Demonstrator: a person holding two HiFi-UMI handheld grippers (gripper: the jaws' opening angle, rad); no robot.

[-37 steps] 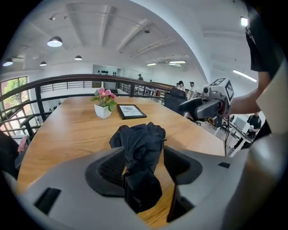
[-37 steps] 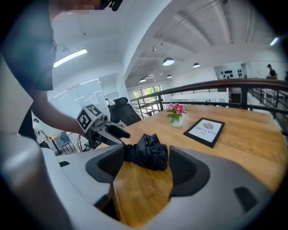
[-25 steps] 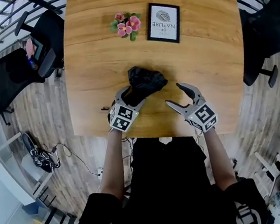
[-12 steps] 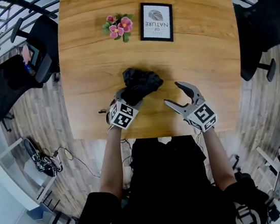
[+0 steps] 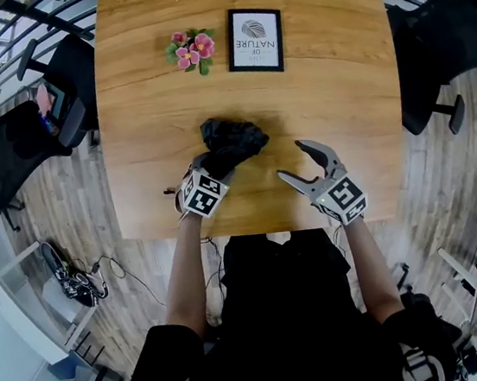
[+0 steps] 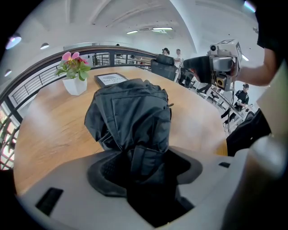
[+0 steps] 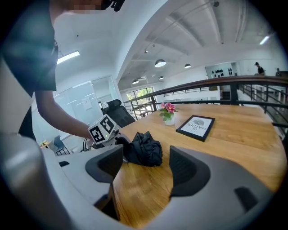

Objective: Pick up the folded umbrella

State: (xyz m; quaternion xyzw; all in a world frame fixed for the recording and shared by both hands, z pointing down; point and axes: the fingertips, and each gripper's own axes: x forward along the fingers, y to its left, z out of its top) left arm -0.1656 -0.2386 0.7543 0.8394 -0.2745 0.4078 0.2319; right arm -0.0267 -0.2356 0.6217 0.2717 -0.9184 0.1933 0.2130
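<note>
Up top on the head view, the folded black umbrella (image 5: 230,141) is lying crumpled on the wooden desk (image 5: 338,85), about mid-desk and a bit left. The left claw (image 5: 211,166) is nosed right into its near end. The right claw (image 5: 289,159) sits off to the side, wide open with nothing in it, well clear of the umbrella. Some pink flowers (image 5: 191,49) and a picture frame (image 5: 253,28) are over at the far edge.

Left gripper view: the umbrella's near end, strap and all, is sitting between the jaws. They've just been closing in, but pad surface shows on both sides, so I'd say it isn't clamped yet.

Right gripper view: jaws spread wide over bare wood, with the umbrella lying past them, and the left claw's marker cube (image 7: 103,129) just beside it.
</note>
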